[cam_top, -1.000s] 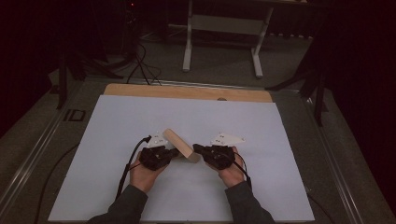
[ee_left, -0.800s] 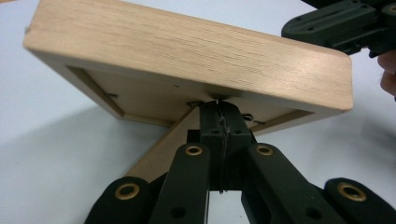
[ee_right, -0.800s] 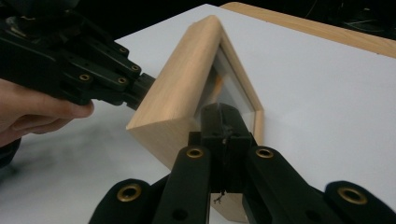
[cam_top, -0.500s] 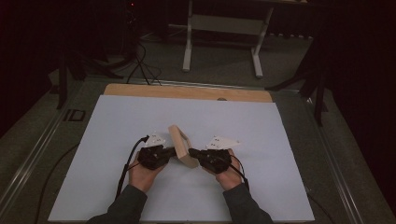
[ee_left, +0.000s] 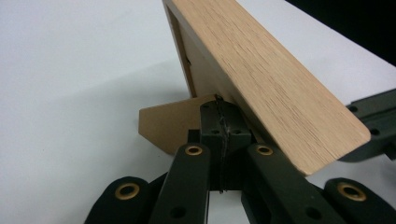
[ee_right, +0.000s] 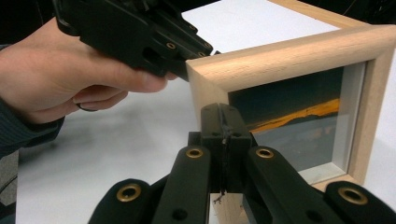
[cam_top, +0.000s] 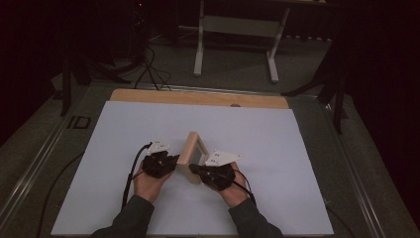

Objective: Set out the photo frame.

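On white table (cam_top: 124,208), frame (cam_top: 190,148) seemingly between claws.

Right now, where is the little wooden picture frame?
In the high view the wooden picture frame stands on the white table, near its middle, right between the left gripper and the right gripper.

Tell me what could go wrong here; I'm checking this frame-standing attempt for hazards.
The wooden picture frame stands tilted on the white table, so it may topple if released before its easel stand is set. The left hand-held gripper pinches that thin stand, which could bend or snap. The right hand-held gripper sits on the frame's edge, close to the glass.
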Demonstrator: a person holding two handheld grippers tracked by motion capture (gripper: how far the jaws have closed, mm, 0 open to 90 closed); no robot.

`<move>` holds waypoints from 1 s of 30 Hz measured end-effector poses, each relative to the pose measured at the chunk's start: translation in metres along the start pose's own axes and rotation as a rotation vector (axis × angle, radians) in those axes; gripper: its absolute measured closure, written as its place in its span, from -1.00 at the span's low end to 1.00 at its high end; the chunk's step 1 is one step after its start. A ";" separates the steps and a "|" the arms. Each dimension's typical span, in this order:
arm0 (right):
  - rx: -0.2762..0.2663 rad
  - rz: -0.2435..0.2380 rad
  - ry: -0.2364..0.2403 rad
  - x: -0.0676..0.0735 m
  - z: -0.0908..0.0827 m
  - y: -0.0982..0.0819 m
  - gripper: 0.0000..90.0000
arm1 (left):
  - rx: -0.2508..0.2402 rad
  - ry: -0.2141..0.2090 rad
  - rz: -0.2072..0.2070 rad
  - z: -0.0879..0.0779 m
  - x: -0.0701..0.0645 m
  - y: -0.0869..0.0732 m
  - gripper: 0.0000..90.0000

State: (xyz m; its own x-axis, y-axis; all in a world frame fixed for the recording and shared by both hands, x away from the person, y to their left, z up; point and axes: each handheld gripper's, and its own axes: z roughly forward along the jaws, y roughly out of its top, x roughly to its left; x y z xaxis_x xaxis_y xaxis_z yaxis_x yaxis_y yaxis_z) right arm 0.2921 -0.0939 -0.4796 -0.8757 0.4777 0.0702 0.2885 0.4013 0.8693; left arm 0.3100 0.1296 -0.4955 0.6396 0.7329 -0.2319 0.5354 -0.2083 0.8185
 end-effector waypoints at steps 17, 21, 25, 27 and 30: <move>0.004 -0.033 -0.045 -0.003 -0.006 0.002 0.81 | -0.040 0.041 -0.020 -0.022 0.011 -0.002 0.67; -0.009 -0.015 -0.064 -0.007 -0.010 0.003 0.74 | -0.059 0.042 -0.030 -0.029 0.012 0.000 0.54; -0.018 -0.010 -0.078 -0.010 -0.014 0.003 0.67 | -0.074 0.036 -0.045 -0.035 0.012 0.003 0.40; -0.024 -0.006 -0.084 -0.012 -0.016 0.004 0.63 | -0.080 0.042 -0.046 -0.038 0.012 0.004 0.33; -0.030 0.002 -0.089 -0.014 -0.018 0.004 0.60 | -0.088 0.050 -0.048 -0.041 0.010 0.006 0.23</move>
State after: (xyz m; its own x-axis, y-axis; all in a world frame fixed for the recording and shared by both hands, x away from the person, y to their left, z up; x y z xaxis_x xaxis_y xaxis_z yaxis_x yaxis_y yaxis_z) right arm 0.2988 -0.1133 -0.4688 -0.8370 0.5464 0.0297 0.2777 0.3773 0.8835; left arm 0.2968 0.1624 -0.4717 0.5849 0.7726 -0.2467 0.5124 -0.1162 0.8508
